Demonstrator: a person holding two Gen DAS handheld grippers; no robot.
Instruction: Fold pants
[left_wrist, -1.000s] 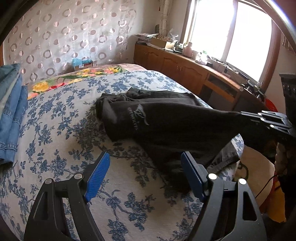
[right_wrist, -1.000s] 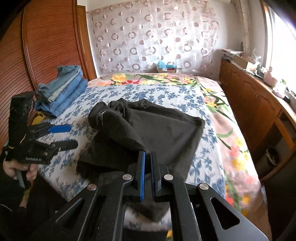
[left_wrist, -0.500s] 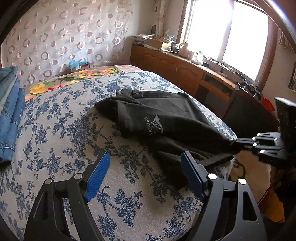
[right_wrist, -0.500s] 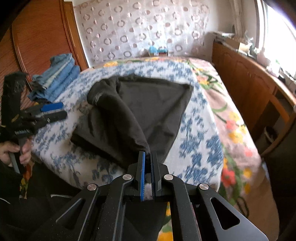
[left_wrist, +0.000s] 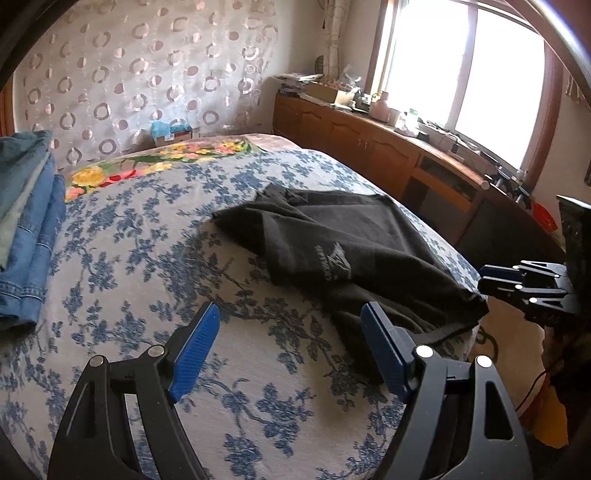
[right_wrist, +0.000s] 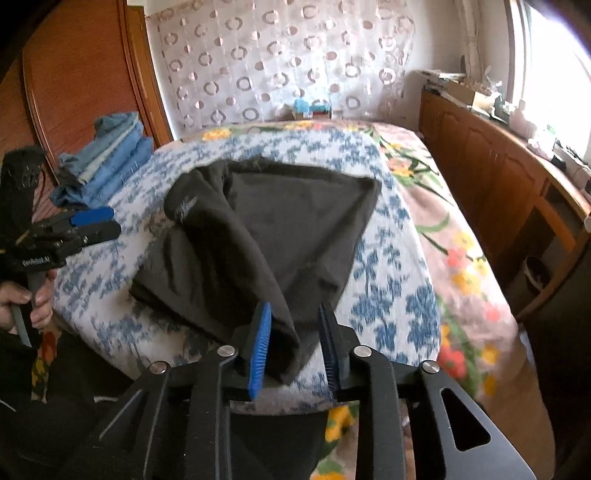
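On the bed (left_wrist: 122, 280), over its blue-flowered cover, the dark pants (left_wrist: 332, 243) lie partly folded, one end (the near one) draping off the mattress edge. A stack of folded jeans (right_wrist: 107, 166) sits by the far left side. The right gripper (right_wrist: 295, 343) has just been opening; the pants' end hangs loose between its jaws. The left gripper (left_wrist: 291, 347) gapes wide, holding nothing.

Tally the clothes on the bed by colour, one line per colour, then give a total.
Dark grey: 1, the pants lying on the bed, one end between the open right hand-held gripper.
Blue denim: 1 folded pile, the jeans; how many pieces it holds cannot be told.
Total: 2 groups of clothing.
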